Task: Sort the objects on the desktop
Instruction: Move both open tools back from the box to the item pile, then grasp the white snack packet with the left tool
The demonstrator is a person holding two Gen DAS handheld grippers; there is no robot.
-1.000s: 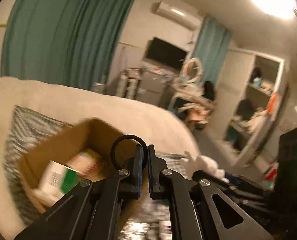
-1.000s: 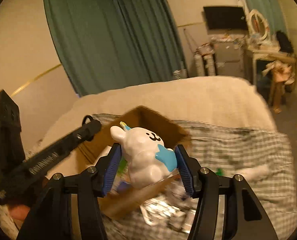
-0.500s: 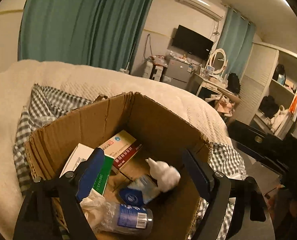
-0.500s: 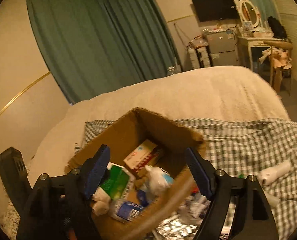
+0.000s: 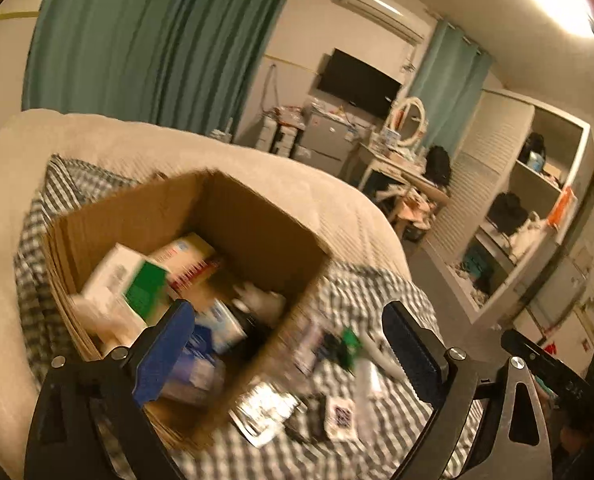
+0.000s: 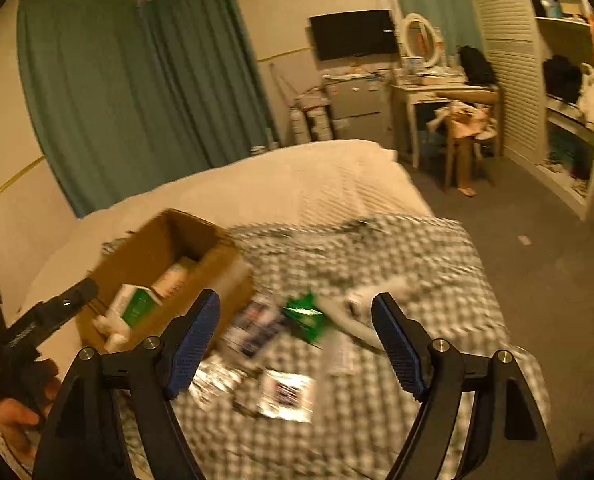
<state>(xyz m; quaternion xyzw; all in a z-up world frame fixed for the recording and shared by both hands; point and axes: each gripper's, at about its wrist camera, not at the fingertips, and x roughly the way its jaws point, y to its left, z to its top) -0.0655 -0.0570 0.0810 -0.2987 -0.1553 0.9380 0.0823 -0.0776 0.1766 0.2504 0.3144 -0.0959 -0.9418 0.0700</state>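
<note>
Two claws hang wide apart, holding nothing: the left claw (image 5: 293, 344) and the right claw (image 6: 296, 342). A cardboard box (image 5: 257, 232) full of things sits on the bed (image 6: 297, 184).

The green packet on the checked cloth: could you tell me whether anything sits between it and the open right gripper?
Nothing visible does. The green packet lies uncovered ahead of the open right gripper, the gap between them clear.

No text can be read: motion blur smears every label. The white and green box (image 5: 125, 284) and the red-printed box (image 5: 189, 258) in the cardboard box (image 5: 257, 236) carry illegible print, as does the white packet (image 6: 285, 396) on the checked cloth (image 6: 417, 264).
</note>
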